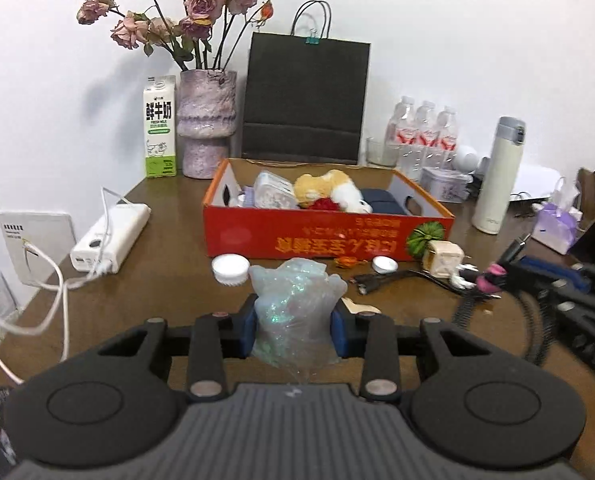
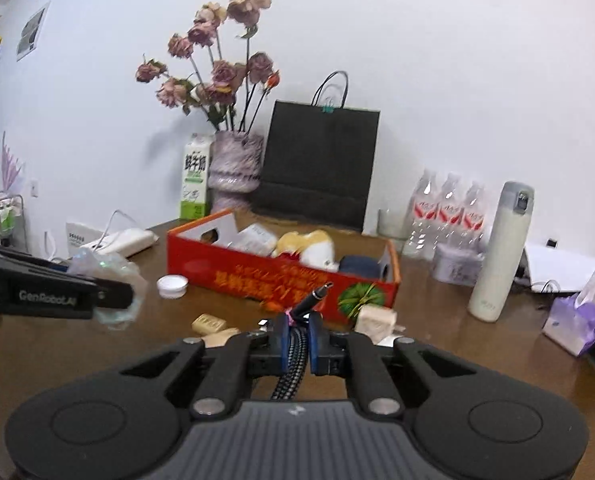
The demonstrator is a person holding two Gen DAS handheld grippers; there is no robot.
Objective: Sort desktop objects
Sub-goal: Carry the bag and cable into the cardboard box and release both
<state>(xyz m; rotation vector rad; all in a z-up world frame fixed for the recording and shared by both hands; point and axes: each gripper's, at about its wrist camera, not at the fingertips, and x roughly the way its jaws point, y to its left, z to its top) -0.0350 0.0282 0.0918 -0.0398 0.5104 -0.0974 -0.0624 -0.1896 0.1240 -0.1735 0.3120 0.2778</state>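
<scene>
My left tongs [image 1: 295, 332] clamp a crinkled clear plastic bag [image 1: 297, 300]; my right tongs [image 2: 297, 344] pinch a braided black cable [image 2: 293, 364]. The red cardboard box [image 1: 317, 236] is part filled; a white lid [image 1: 230, 267] and cream charger [image 1: 443, 259] remain on the tabletop [image 1: 169, 248].

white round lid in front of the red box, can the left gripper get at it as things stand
Probably not yet: the way to the white round lid looks free, but the left gripper is shut on a crinkly plastic bag.
</scene>
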